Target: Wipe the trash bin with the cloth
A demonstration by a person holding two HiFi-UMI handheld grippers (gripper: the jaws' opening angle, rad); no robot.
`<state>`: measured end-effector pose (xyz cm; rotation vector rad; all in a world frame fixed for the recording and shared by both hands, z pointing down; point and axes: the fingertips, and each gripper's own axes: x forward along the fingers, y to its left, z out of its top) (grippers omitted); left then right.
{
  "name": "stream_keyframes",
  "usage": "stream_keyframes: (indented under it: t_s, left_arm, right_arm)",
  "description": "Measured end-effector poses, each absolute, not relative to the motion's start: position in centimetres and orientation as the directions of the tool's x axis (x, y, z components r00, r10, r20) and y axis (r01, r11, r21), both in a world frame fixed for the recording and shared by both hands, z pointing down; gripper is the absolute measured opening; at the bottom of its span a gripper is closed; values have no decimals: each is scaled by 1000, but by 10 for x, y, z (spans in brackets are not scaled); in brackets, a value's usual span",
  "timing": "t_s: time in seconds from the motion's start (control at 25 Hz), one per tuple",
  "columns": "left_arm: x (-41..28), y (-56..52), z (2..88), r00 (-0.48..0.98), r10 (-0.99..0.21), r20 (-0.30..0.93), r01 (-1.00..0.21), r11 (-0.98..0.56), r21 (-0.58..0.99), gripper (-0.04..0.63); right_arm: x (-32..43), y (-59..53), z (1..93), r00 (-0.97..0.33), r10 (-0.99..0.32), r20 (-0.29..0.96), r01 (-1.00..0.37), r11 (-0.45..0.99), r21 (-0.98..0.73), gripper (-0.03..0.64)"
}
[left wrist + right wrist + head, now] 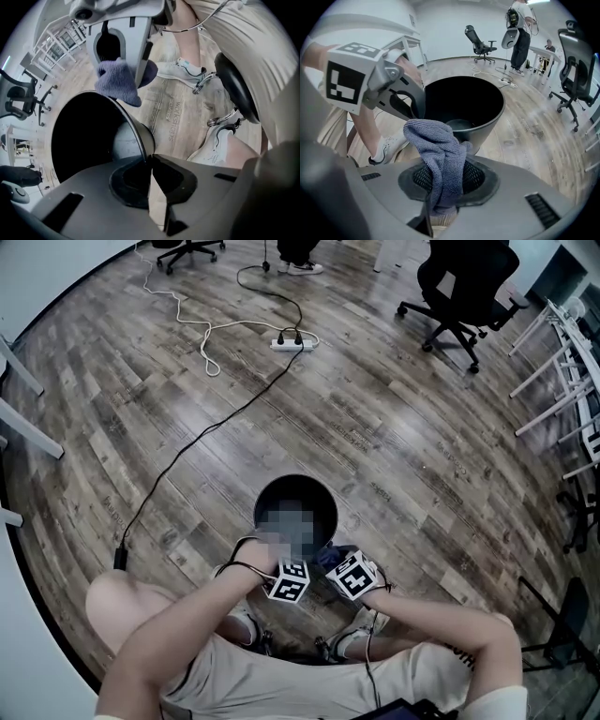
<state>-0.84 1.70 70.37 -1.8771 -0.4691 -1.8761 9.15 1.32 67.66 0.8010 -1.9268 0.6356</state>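
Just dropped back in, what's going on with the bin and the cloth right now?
A person leans over the black trash bin on the wood floor, with a gripper in each hand. The left gripper is shut on the bin's near rim, apparently steadying it. The right gripper is clamped on a bunched blue-purple cloth, held by the rim next to the left gripper. Whether the cloth touches the bin can't be told.

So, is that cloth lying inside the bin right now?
No, the cloth hangs pinched between the jaws of the right claw, not in the trash bin.
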Motion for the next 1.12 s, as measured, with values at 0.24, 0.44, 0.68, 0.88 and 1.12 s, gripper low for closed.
stream_keyframes:
  t_s: [0.24,0.44,0.68,0.88,1.12]
  left_arm:
    - [0,22,702,49,-53,997,482,-874,-70,28]
    - [8,22,701,62,-38,997,402,-914,-60,28]
    - [15,23,700,72,-4,997,355,-934,-30,28]
    - [21,26,699,100,26,995,340,-940,-9,28]
    - [26,27,678,181,49,982,439,-898,-36,114]
  right_arm:
    - [87,-3,713,-357,-275,893,-755,648,-103,100]
    - [92,-12,762,-310,-288,906,-759,649,-53,100]
    - [94,-14,833,-276,-289,917,-775,632,-34,100]
    - [98,-10,883,-307,-246,920,-805,582,-113,100]
    - [105,11,861,-309,-177,934,-802,577,-156,100]
